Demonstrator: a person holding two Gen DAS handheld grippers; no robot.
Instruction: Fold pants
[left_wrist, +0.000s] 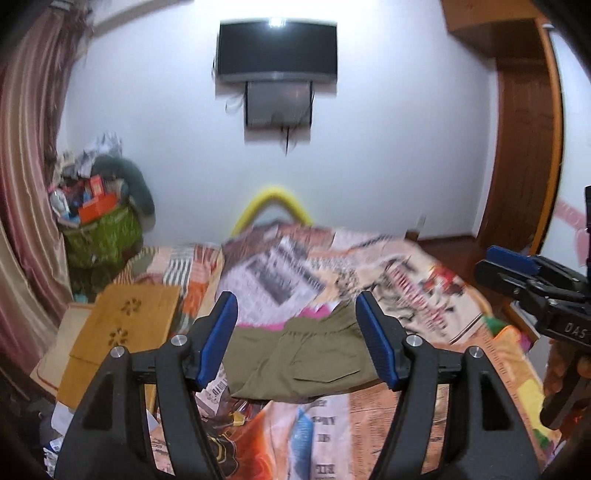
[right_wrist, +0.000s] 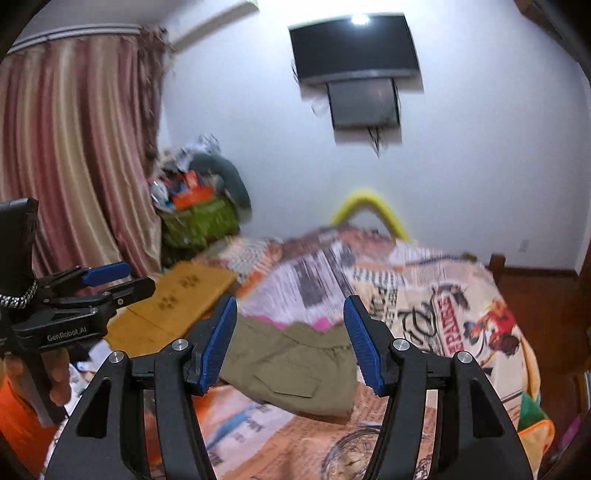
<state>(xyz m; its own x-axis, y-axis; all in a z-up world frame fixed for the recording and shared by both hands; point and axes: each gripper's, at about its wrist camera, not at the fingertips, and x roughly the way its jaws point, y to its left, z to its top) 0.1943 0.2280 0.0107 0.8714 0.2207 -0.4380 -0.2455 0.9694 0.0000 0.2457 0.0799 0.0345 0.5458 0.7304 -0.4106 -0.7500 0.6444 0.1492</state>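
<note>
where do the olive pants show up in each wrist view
Left wrist view: the olive pants lie folded on the bedspread, low centre, seen between the blue pads of that gripper.
Right wrist view: the olive pants sit low centre again, slightly left of the middle, on the same bedspread.
Shared landmark: the wall-mounted TV, top centre in both.

Pants (left_wrist: 295, 358): being seen lying folded on the bedspread (left_wrist: 406, 417), at the near middle of the bed.
Garment (left_wrist: 291, 319): being seen just behind the pants — partly under them.
Board (left_wrist: 122, 328): being seen left of the pants, at the bed's left edge.
Basket (left_wrist: 99, 236): being seen behind the board, beside the curtain (left_wrist: 29, 177).
Screen (left_wrist: 277, 48): being seen on the wall behind the bed — a smaller panel (left_wrist: 279, 105) directly below.
Door (left_wrist: 524, 155): being seen at the right.
</note>
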